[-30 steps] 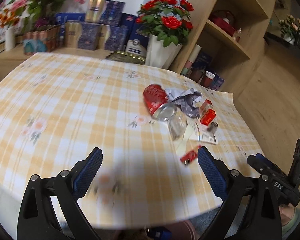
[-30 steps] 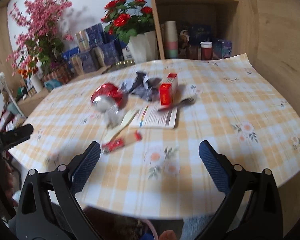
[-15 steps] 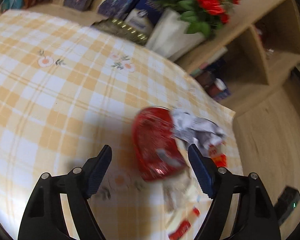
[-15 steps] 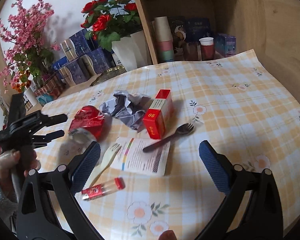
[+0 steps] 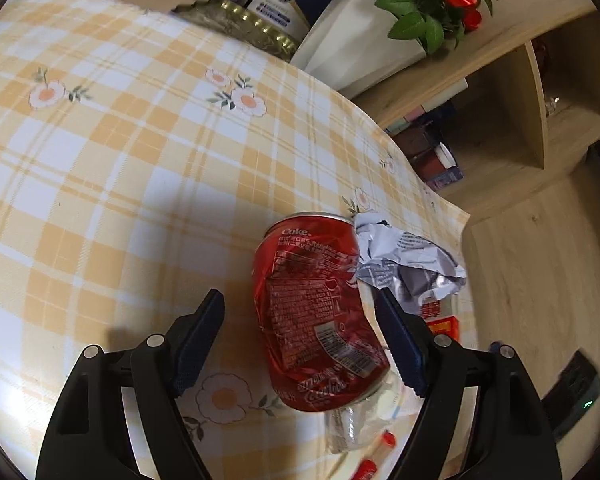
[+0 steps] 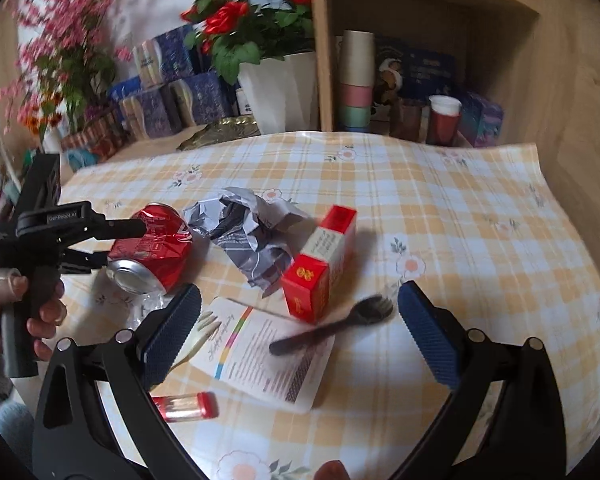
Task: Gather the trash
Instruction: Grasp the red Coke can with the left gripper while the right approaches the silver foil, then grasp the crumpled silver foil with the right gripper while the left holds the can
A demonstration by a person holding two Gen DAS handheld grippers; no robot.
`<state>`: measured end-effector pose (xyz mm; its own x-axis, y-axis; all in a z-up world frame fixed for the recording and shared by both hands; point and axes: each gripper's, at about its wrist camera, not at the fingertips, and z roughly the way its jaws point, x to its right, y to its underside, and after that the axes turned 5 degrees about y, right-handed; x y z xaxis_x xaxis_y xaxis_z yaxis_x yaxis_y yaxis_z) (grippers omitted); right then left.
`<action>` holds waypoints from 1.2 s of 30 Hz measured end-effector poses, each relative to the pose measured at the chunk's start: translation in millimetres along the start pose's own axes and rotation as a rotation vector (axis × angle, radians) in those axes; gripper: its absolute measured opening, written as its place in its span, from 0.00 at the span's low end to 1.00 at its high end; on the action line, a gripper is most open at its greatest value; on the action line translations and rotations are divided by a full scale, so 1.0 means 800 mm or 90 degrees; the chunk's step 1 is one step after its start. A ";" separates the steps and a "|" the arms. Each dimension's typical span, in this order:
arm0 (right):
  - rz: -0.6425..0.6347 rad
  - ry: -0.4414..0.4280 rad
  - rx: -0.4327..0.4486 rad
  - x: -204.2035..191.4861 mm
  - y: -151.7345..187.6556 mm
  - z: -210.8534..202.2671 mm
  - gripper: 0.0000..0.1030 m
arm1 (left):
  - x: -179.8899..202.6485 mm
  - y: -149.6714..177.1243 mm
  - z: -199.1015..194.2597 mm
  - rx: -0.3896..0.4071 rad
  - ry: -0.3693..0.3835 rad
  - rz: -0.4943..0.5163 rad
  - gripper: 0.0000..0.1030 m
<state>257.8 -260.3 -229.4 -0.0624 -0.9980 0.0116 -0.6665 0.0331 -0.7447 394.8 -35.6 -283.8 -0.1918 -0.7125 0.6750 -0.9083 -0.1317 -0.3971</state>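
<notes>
A dented red Coke can lies on its side on the checked tablecloth. My left gripper is open, its jaws on either side of the can, not closed on it. The can also shows in the right wrist view, with the left gripper above it. Crumpled grey paper, a red carton, a black spork, a leaflet, a small red-capped tube and clear plastic wrap lie nearby. My right gripper is open above the leaflet and spork.
A white pot of red roses and blue boxes stand behind the table. A wooden shelf unit holds stacked cups and a red cup. The table's right edge drops to a wooden floor.
My left gripper has moved forward and down over the can, so the can now sits between its jaws. My right gripper has moved closer to the carton, spork and leaflet.
</notes>
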 end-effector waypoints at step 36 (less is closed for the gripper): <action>-0.017 -0.032 0.054 -0.050 -0.063 -0.015 0.19 | 0.044 0.147 -0.270 0.281 -0.075 0.102 0.10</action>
<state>285.0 -221.7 -184.2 -0.0069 -1.0000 0.0003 -0.6025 0.0039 -0.7981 200.9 72.8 -172.3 -0.2500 -0.8177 0.5185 -0.6210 -0.2754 -0.7339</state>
